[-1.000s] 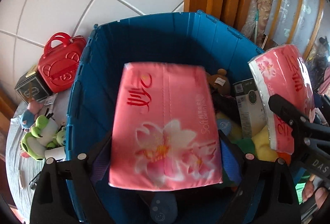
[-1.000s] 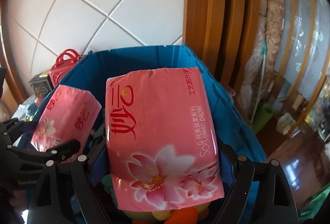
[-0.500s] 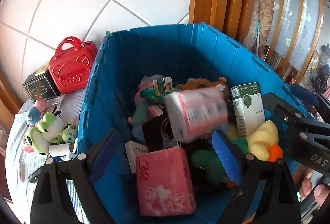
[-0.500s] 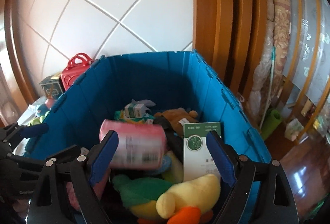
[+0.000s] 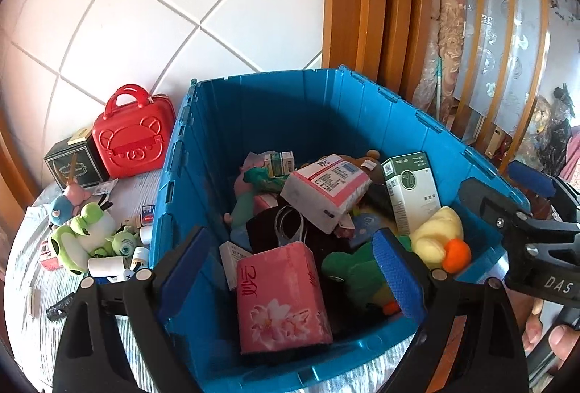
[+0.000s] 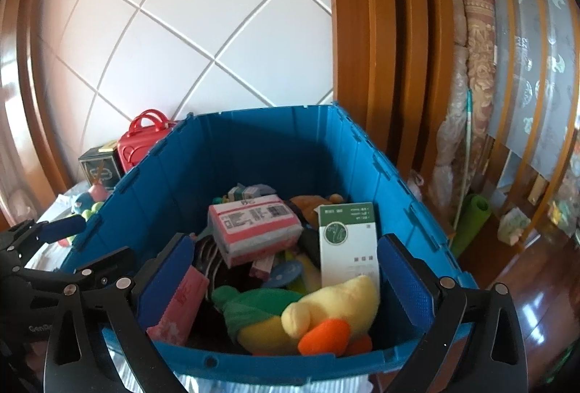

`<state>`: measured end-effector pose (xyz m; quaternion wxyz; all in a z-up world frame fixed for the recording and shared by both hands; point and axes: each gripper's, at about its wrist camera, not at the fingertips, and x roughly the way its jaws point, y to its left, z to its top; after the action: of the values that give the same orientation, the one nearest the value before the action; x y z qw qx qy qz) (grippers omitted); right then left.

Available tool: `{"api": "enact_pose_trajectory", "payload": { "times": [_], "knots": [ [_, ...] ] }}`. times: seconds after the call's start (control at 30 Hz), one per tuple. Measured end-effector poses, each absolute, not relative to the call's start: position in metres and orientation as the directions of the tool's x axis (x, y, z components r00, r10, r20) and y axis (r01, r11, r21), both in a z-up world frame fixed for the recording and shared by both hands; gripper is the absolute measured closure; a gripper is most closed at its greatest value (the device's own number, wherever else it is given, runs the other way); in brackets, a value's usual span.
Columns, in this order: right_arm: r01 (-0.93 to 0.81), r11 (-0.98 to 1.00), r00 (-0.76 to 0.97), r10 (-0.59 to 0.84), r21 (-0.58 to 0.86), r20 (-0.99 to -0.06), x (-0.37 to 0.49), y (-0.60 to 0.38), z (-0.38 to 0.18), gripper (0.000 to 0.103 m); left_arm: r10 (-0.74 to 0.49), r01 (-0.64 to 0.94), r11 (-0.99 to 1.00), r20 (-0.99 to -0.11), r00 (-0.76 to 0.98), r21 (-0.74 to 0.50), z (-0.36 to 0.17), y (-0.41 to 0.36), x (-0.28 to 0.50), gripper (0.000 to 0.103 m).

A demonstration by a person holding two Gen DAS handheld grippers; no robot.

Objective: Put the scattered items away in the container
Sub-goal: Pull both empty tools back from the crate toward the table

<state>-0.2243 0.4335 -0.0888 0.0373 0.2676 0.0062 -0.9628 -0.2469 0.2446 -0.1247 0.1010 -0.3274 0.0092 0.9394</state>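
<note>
- Blue container (image 5: pixel 417 125) holds two pink tissue packs: one (image 5: pixel 282 299) upright by the near wall, the other (image 6: pixel 253 230) tilted atop the pile beside a green-white box (image 6: pixel 346 244) and yellow duck plush (image 6: pixel 333 309)
- Left gripper (image 5: pixel 290 270) gapes wide, nothing between its pads
- Right gripper (image 6: pixel 286 270) is opening, empty
- Red case (image 5: pixel 132 139) and green plush toys (image 5: pixel 87 237) sit outside the container

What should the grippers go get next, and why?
Probably swing the left hand-held gripper toward the green frog plush beside the blue bin. Both tissue packs already lie inside, both grippers look empty, and toys remain outside.
</note>
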Motion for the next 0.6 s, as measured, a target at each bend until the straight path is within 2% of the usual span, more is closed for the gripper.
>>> {"api": "enact_pose_trajectory", "payload": {
  "times": [0.3,0.6],
  "knots": [
    [0.098,-0.995,-0.852,-0.095,0.02,-0.515,-0.217,0.423,-0.09,0.0,0.153,-0.156,-0.987,-0.594,-0.79,-0.047,-0.12,0.227,-0.231,0.011],
    [0.166,-0.986,-0.857,-0.156,0.025,-0.49,-0.213,0.365,-0.083,0.0,0.095,-0.059,-0.995,-0.581,-0.808,-0.081,-0.123,0.145,-0.214,0.011]
  ]
}}
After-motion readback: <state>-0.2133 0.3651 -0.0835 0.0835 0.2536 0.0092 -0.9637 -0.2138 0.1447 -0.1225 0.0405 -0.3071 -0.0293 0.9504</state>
